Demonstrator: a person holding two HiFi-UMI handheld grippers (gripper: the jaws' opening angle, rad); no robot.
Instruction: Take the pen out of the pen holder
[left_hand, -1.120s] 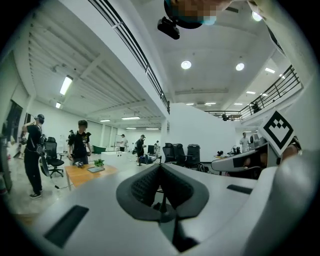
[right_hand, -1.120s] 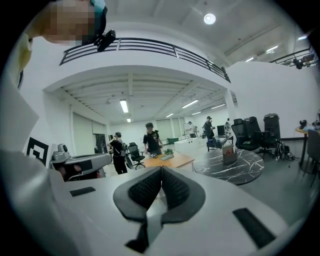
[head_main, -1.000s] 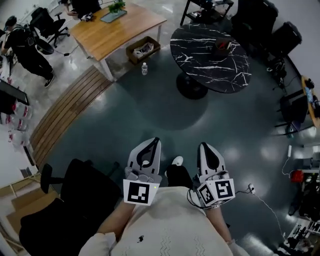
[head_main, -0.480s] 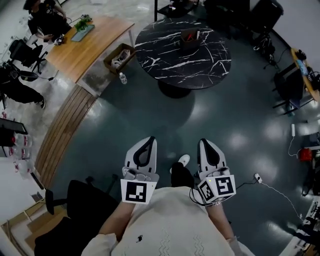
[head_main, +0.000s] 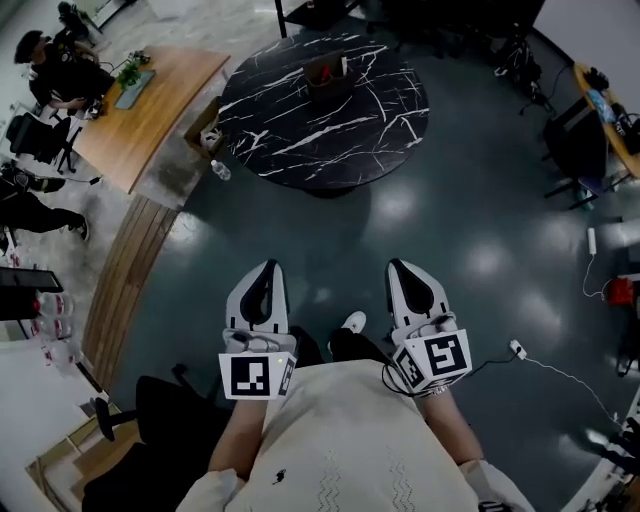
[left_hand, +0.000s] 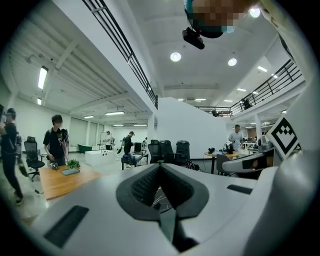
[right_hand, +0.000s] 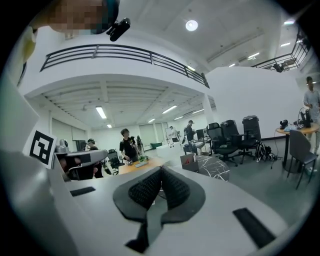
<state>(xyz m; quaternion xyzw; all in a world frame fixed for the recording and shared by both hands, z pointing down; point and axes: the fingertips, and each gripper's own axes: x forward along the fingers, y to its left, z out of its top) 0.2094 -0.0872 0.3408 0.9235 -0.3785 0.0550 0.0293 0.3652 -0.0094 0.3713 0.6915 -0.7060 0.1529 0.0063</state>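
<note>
The pen holder (head_main: 327, 72), a small dark box with something red and white sticking out, stands on the far side of a round black marble table (head_main: 300, 130) at the top of the head view. It also shows small and far off in the right gripper view as a brown box (right_hand: 188, 160) on the table (right_hand: 214, 169). My left gripper (head_main: 263, 270) and right gripper (head_main: 399, 268) are held side by side in front of the person's body, well short of the table. Both are shut with nothing in them (left_hand: 160, 170) (right_hand: 161, 172).
A wooden desk (head_main: 140, 110) with a person (head_main: 60, 70) at it stands left of the table, with a box (head_main: 205, 125) and a bottle (head_main: 219, 170) on the floor beside it. A black office chair (head_main: 160, 430) is at lower left. A cable and plug (head_main: 518, 350) lie at right.
The marble table and pen holder have shifted from the upper right to the top middle and come closer. Both grippers stay shut in front of the body.
</note>
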